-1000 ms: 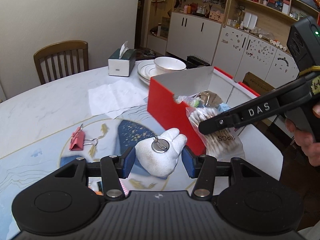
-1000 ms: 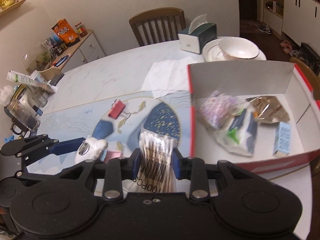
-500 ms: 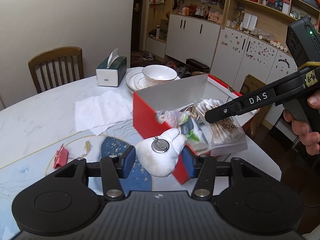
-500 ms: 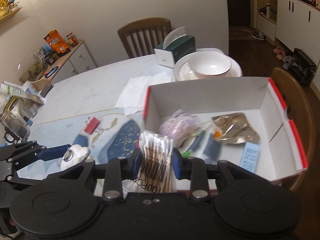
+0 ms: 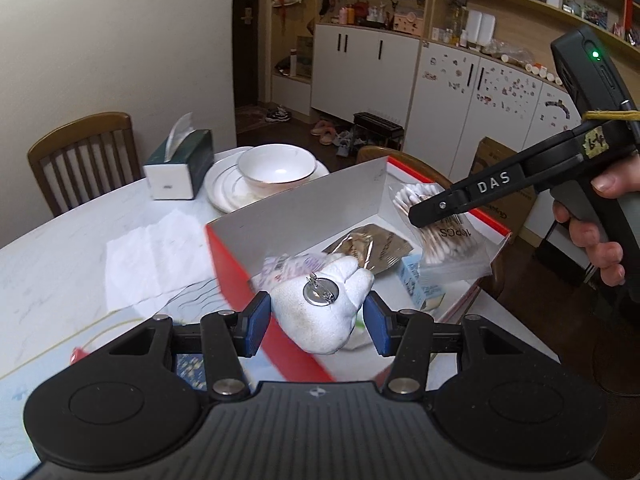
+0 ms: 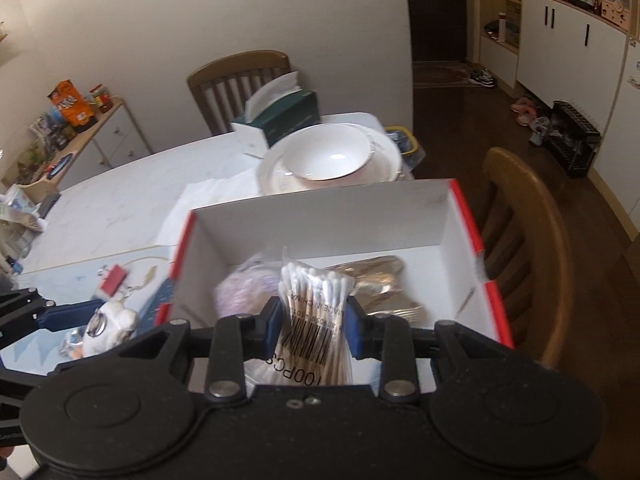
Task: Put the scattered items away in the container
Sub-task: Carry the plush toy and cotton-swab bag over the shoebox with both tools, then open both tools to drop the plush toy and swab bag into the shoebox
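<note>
Left gripper (image 5: 316, 314) clamped on white plush brooch (image 5: 320, 312), right gripper (image 6: 313, 322) pinching cotton-swab bag (image 6: 316, 320) above red box (image 6: 490, 292).

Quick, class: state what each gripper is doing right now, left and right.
Left gripper: closed on the white plush brooch.
Right gripper: closed on the bag of cotton swabs, over the red box.

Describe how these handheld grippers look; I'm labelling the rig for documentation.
Both grippers are matte black plastic with blue finger pads, silver pivot screws and ribbed bodies. The right gripper bears white "DAS" lettering, a green indicator light, a yellow string and a handwritten tag. A bare hand grips its handle.
</note>
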The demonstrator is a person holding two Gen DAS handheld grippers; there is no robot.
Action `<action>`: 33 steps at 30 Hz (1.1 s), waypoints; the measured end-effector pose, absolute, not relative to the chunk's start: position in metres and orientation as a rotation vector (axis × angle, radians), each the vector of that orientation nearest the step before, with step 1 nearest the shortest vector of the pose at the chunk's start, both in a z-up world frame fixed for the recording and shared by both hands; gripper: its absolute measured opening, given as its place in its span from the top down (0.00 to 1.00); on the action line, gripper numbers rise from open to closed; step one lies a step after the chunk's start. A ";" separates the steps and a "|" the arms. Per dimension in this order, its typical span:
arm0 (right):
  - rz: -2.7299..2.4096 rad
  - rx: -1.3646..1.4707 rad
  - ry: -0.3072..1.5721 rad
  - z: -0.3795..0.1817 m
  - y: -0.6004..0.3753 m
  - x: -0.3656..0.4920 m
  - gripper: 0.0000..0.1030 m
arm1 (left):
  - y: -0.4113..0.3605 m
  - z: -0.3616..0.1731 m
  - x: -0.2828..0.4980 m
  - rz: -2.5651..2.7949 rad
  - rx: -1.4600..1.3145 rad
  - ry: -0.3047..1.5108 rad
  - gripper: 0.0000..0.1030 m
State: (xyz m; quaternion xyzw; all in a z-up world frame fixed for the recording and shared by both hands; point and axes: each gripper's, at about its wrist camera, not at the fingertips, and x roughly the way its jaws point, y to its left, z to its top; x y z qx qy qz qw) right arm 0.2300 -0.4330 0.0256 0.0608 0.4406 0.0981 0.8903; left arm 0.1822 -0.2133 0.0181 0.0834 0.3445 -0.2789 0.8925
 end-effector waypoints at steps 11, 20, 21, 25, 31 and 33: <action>0.179 0.069 0.936 0.005 -0.450 0.263 0.70 | -0.272 0.002 0.205 -0.611 0.293 0.728 0.52; 0.188 0.037 0.990 -0.021 -0.452 0.276 0.70 | -0.298 -0.024 0.226 -0.591 0.349 0.773 0.52; 0.191 0.034 0.991 -0.023 -0.453 0.277 0.70 | -0.299 -0.025 0.229 -0.586 0.351 0.779 0.52; 0.200 0.036 1.006 -0.030 -0.454 0.278 0.70 | -0.304 -0.035 0.238 -0.567 0.368 0.816 0.52; 0.221 0.025 1.031 -0.041 -0.452 0.271 0.70 | -0.308 -0.047 0.245 -0.558 0.368 0.859 0.52; 0.223 0.033 1.040 -0.045 -0.454 0.271 0.70 | -0.310 -0.049 0.247 -0.558 0.371 0.868 0.52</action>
